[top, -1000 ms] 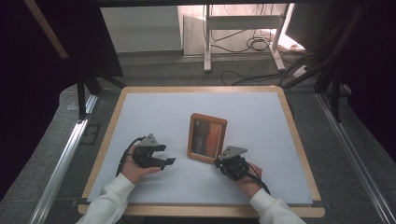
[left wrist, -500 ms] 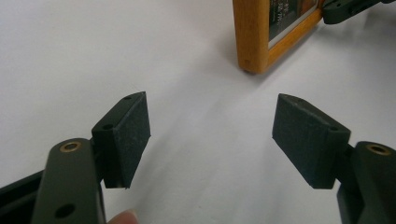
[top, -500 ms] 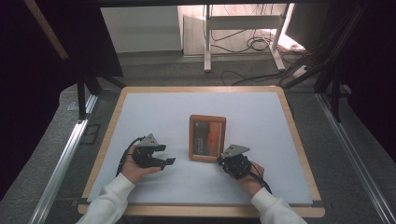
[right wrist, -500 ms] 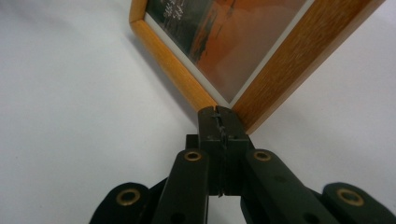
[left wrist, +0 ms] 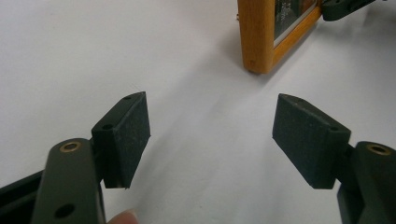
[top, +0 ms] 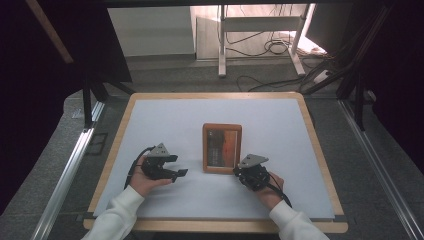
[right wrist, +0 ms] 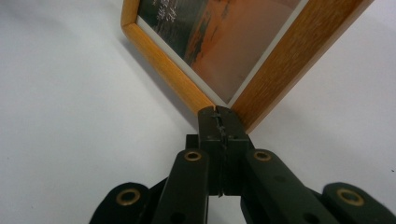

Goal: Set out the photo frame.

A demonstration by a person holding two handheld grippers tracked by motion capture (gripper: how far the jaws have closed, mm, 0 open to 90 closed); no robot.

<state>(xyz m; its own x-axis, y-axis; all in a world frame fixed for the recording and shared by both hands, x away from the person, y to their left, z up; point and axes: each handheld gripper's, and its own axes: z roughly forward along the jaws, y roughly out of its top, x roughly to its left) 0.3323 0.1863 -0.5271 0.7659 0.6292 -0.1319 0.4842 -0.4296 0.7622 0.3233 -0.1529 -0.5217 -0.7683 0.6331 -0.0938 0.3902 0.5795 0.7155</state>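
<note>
High view: frame (top: 222, 148) lies flat mid-surface (top: 280, 120), long axis running away from the person. Right claw (top: 246, 173) sits at its near right corner; left claw (top: 181, 173) is apart, to its left.

Left gripper view: jaws wide, empty; frame ahead to the right.

Right gripper view: jaws pressed together, tips touching the frame's corner.

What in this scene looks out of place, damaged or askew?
Nothing stands out. The wooden picture frame lies flat and square on the white table, with no visible damage. The right gripper is shut with its tips at the frame's near corner; the left gripper is open, apart from the frame.
</note>
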